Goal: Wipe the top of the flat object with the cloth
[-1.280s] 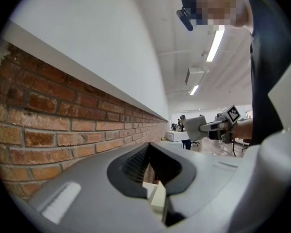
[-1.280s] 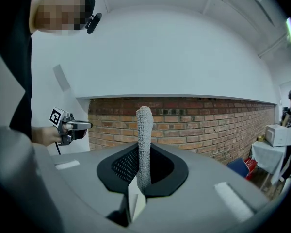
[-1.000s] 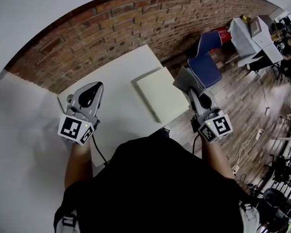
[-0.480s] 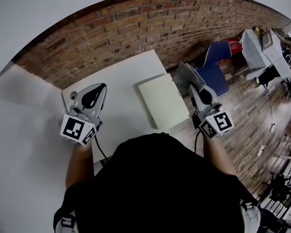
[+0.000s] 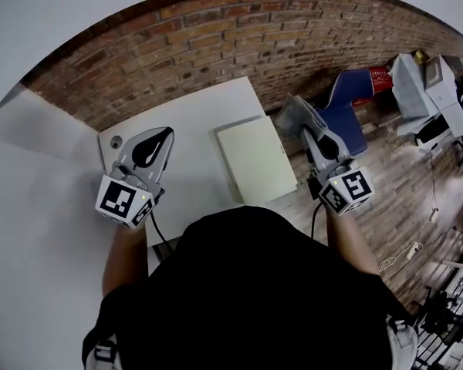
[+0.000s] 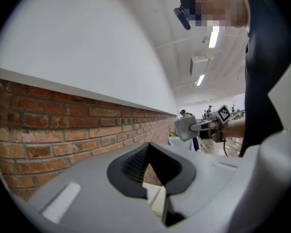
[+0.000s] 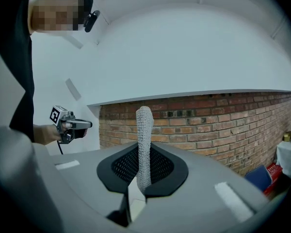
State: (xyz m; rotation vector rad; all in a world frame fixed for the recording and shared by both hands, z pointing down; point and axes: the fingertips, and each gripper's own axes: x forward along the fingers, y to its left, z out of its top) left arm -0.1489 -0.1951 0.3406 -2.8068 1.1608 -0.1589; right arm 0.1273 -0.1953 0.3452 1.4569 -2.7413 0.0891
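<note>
**1. Flat object.** A pale cream flat object [image 5: 256, 160] lies on the white table [image 5: 181, 126]. It is on the table's 3 o'clock half, w/ its long side running along that edge. Its top is bare and neither gripper touches it.

**2. R gripper.** In the head view the right gripper [image 5: 302, 129] sits at approx. 2 o'clock of the flat object, just outside the table edge and apart from the panel. The jaws are clamped on the grey cloth [image 5: 290, 116]. In the right gripper view the cloth is a narrow knit strip pinched between the black pads. It stands upright above the jaw tips at 12 o'clock. The marker cube [image 5: 347, 193] is at the rear, next to the person's hand.

**3. L gripper.** The left gripper [image 5: 163, 136] is over the table's 9 o'clock side, well apart from the flat object. In the left gripper view the jaws are together at the tips w/ nothing between them. Its marker cube [image 5: 123, 201] sits at 7 o'clock of the jaws.

**4. Surroundings.**
- A brick wall [image 5: 239, 29] runs behind the table at 12 o'clock.
- A blue chair [image 5: 349, 102] stands at 3 o'clock of the cloth, on a wood floor [image 5: 401, 183].
- The person's black top [image 5: 247, 291] fills the 6 o'clock area.
</note>
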